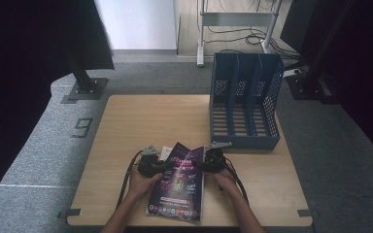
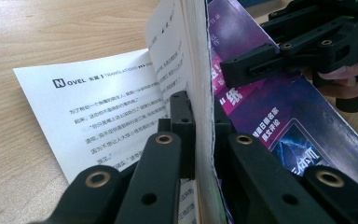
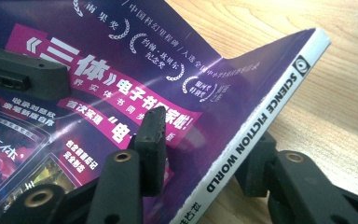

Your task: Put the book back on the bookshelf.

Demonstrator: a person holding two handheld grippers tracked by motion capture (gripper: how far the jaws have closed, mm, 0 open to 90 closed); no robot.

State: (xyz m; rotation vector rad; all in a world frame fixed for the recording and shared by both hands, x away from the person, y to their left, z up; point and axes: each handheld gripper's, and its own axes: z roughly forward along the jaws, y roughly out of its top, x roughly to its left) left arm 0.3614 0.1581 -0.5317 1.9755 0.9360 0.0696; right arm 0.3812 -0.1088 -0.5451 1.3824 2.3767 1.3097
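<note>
My left gripper (image 1: 162, 166) clamps the magazine (image 1: 178, 182) by its page edge near the table's (image 1: 126, 126) front; my right gripper (image 1: 200, 165) straddles the spine, jaws not yet pressing, wrists turned inward.

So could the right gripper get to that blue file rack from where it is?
Probably yes. The rack stands just beyond the right gripper, with bare table between. But that gripper straddles the magazine's spine, which the left gripper also clamps, so it would carry that along.
</note>
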